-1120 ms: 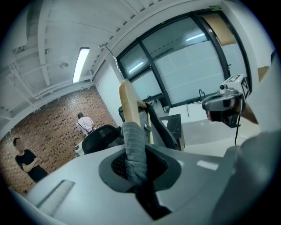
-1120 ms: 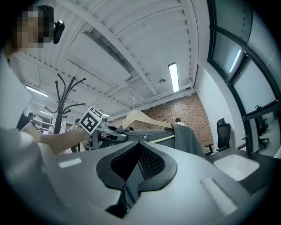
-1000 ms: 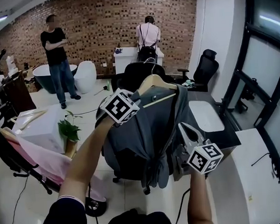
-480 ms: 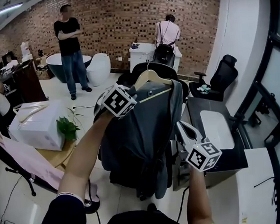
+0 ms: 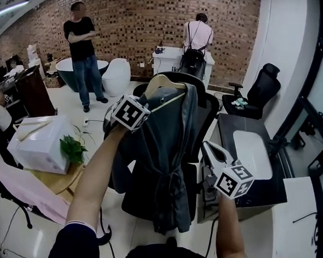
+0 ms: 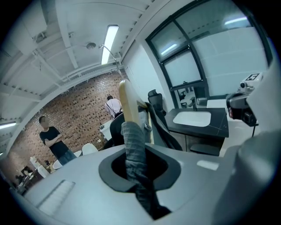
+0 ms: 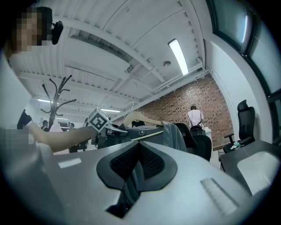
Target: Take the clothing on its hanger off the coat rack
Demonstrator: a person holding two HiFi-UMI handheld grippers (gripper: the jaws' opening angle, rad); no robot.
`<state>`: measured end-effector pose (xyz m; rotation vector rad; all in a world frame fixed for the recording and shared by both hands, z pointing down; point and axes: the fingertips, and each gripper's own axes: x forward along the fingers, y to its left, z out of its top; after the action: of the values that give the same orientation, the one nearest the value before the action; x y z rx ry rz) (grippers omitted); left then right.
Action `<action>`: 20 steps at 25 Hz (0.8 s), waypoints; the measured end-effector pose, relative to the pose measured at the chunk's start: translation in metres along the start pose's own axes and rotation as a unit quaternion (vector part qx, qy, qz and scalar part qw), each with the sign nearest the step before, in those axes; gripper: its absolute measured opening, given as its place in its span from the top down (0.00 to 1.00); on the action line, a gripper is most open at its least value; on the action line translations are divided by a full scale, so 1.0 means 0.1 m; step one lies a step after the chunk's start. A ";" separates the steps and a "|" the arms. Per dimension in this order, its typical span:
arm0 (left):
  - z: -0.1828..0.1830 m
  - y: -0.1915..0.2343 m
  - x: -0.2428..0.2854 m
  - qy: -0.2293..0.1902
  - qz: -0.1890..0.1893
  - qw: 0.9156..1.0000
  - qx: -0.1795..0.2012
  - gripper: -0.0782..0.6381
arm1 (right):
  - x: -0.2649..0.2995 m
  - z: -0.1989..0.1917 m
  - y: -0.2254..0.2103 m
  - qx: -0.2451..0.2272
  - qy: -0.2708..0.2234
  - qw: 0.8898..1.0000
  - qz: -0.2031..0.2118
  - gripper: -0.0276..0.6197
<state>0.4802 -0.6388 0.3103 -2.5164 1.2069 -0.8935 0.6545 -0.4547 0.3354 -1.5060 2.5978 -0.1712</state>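
Looking down in the head view, the left gripper (image 5: 144, 106) holds the grey garment (image 5: 163, 153) on its wooden hanger (image 5: 167, 82) at mid-frame, gripping at the garment's 10 o'clock shoulder. A black office chair (image 5: 206, 109) stands directly behind the cloth. The right gripper (image 5: 207, 148) sits at the garment's 4 o'clock, just beside its edge, in front of a black worktop (image 5: 260, 186) with a white sink (image 5: 251, 150). At 9 o'clock are a white box (image 5: 37, 147) and a plant (image 5: 74, 149). At 12 o'clock a person in black (image 5: 83, 46) and a person in a pink top (image 5: 198, 36) stand by the brick wall (image 5: 138, 23). In the left gripper view the fingers are clamped on a twist of the grey cloth, and the hanger's wood rises toward 12 o'clock. In the right gripper view the fingers are drawn together with nothing recognisable between them. The hanger and garment show at 12 o'clock, well apart from the coat rack (image 7: 56, 94) at 10 o'clock.
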 end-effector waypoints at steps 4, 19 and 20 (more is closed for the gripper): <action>-0.16 -0.16 0.15 0.006 -0.014 1.000 -0.005 0.85 | 0.02 -0.10 -0.06 0.005 0.012 1.000 -0.001 0.95; -1.33 -1.28 0.81 0.038 -0.096 0.991 -0.087 0.85 | -0.07 -0.75 -0.20 0.040 0.079 0.996 -0.015 0.95; -1.41 -1.36 0.85 0.042 -0.101 0.990 -0.093 0.85 | -0.09 -0.79 -0.22 0.043 0.082 0.996 -0.016 0.95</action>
<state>0.5227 -0.6066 0.5169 -2.8157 1.1214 -0.9848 0.6636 -0.4555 0.4170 -1.5648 2.6530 -0.4215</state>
